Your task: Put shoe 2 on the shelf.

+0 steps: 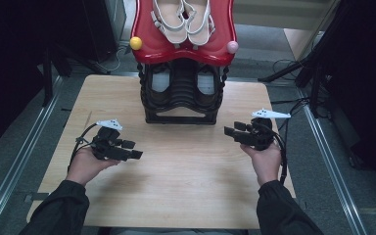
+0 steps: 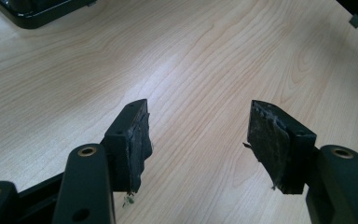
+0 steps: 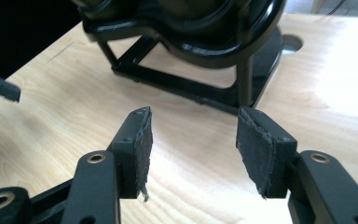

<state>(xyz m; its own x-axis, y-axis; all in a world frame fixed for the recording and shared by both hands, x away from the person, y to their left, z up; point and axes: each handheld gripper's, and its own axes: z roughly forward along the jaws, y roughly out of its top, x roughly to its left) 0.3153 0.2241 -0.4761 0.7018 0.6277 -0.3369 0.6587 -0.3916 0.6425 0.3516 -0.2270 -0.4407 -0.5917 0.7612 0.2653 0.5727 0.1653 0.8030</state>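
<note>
Two hand-held grippers held low over the tabletop (image 1: 186, 196) in the high view: left hand-held gripper (image 1: 133, 149) at the near left, right hand-held gripper (image 1: 231, 132) at the near right, both pointing inward and both well apart from the black shoe rack (image 1: 181, 95) at the far middle. Above it, on the red top tier (image 1: 149, 46), a pair of white sandals (image 1: 182, 19); darker shoes on the shelf beneath, hard to make out. In the left gripper view, jaws spread wide with nothing between the pads (image 2: 139, 140), bare wood ahead, a corner of the rack base (image 2: 37, 11) at the top left. In the right gripper view, jaws likewise released and empty, aimed at the rack's lower frame (image 3: 191, 88). Probably the approach stage, no grasp begun. Next, likely a reach forward and up to the footwear, steering clear of the rack's side posts and the red rim.
</note>
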